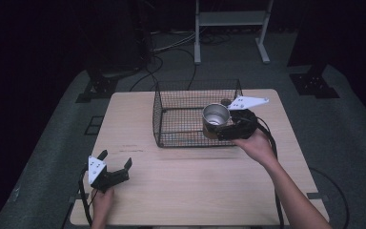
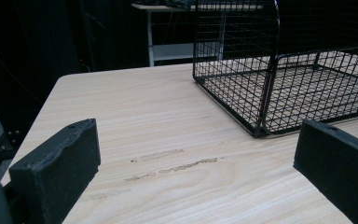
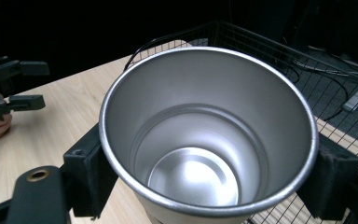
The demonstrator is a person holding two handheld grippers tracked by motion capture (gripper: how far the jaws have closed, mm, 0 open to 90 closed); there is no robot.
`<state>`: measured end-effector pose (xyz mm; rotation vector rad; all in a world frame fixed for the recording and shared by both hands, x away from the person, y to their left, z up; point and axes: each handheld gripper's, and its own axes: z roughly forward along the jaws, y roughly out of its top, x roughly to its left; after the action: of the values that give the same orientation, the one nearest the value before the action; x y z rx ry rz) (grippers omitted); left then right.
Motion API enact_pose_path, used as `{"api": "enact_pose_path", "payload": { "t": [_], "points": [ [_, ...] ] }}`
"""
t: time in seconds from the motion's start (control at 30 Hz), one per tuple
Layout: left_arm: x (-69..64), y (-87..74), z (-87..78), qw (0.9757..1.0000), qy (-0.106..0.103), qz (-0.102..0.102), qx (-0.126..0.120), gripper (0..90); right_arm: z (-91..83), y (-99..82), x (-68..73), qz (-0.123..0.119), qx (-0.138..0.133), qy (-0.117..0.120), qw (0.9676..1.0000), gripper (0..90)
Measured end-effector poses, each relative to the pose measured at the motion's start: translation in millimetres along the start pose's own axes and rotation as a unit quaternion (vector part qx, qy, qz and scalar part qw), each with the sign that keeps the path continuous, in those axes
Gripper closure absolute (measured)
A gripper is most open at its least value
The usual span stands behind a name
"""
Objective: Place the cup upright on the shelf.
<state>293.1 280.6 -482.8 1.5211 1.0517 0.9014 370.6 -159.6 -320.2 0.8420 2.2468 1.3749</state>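
Wooden table (image 1: 186, 186), empty wire basket (image 1: 171, 121), right tool (image 1: 219, 130) gripping empty steel cup (image 1: 216, 115)

A light wooden table (image 1: 190, 191) with rounded corners stands on grey carpeted floor (image 1: 47, 143). Its pale grain runs lengthwise, and a few faint scuff marks (image 2: 175, 163) show on the top toward the left front. A black wire basket (image 1: 171, 112), open at the top, sits directly on the table in its far middle part, just short of the far edge; the tabletop shows through its mesh bottom. The near half of the tabletop is bare wood.
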Motion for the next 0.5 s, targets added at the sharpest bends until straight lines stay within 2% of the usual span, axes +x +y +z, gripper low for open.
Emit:
{"api": "enact_pose_path", "payload": {
  "t": [0.5],
  "points": [
    [0.7,0.1,-0.1,1.0,-0.001,-0.001,0.0,0.0,13.6,19.5,-14.2,0.007,0.004,-0.007,0.9999,17.9]
  ]
}}
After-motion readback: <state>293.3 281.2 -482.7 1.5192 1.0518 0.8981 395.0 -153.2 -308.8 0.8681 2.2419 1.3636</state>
